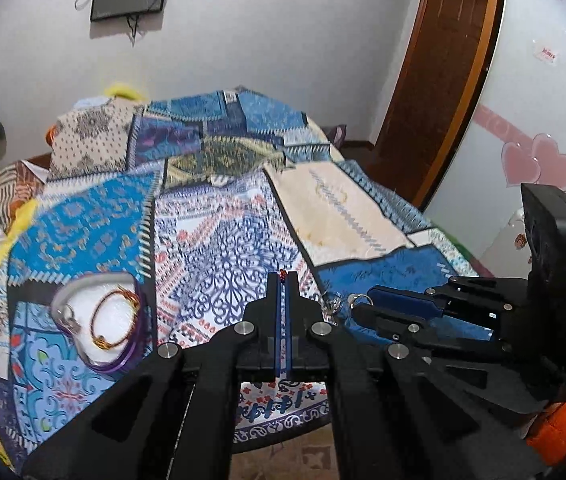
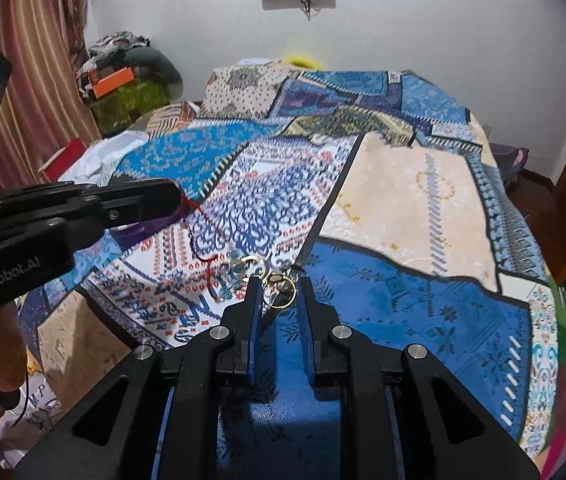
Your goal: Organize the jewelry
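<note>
Covering almost the whole scene was a patchwork bedspread [image 2: 423, 312] in blue, cream and white, which served as the work surface; on its left part, in the left wrist view, lay a white dish [image 1: 107, 320] with a purple rim, and inside it a copper bangle [image 1: 117, 316] and a silver bracelet [image 1: 63, 308] were already placed, probably because this dish was the place for collecting the jewelry.

The left gripper [image 1: 282, 278] was clenched completely, and at its tips it pinched a thin red cord [image 2: 199, 216]; in the right wrist view this cord hung from the tips down to the cloth, where it ended in loops beside some small clear beads [image 2: 235, 270]; the tight grip seemed needed because such a thin string slips easily.

The right gripper [image 2: 279, 288] pointed down at the blue patch; its jaws were narrow but not closed, and between them lay a gold ring [image 2: 281, 294]; whether the pads really pressed the ring could not be told, though the left wrist view showed a small ring at the tips. A second gold ring [image 2: 254, 261] lay just beyond on the cloth, near the beads, not yet gathered.
</note>
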`<state>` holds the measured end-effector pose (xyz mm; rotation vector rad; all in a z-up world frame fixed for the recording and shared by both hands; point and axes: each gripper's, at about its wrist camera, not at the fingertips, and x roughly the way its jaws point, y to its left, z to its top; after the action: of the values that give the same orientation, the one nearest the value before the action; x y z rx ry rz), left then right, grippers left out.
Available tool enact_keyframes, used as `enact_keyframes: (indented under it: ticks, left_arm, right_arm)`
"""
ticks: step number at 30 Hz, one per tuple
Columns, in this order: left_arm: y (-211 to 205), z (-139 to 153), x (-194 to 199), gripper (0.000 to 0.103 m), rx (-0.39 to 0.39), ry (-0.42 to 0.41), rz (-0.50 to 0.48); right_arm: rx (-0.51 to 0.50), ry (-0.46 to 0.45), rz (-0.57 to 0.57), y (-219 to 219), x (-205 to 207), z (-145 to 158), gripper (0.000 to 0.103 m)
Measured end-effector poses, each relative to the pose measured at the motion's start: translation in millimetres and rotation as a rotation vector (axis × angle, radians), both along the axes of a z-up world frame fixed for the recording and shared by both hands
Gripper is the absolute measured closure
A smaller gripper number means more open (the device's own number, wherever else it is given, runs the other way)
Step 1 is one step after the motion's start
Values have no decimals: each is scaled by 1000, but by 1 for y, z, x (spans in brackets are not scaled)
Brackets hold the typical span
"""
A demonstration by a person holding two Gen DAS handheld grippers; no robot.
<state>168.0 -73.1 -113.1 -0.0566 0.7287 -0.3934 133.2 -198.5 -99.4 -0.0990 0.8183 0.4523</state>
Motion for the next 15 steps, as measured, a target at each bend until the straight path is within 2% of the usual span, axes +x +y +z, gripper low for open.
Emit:
enact_keyframes:
  ticks: [15]
  left_arm:
    - [36, 49, -26, 103, -16, -132, 88]
  right_arm:
    - [59, -114, -19, 9, -9, 45, 88]
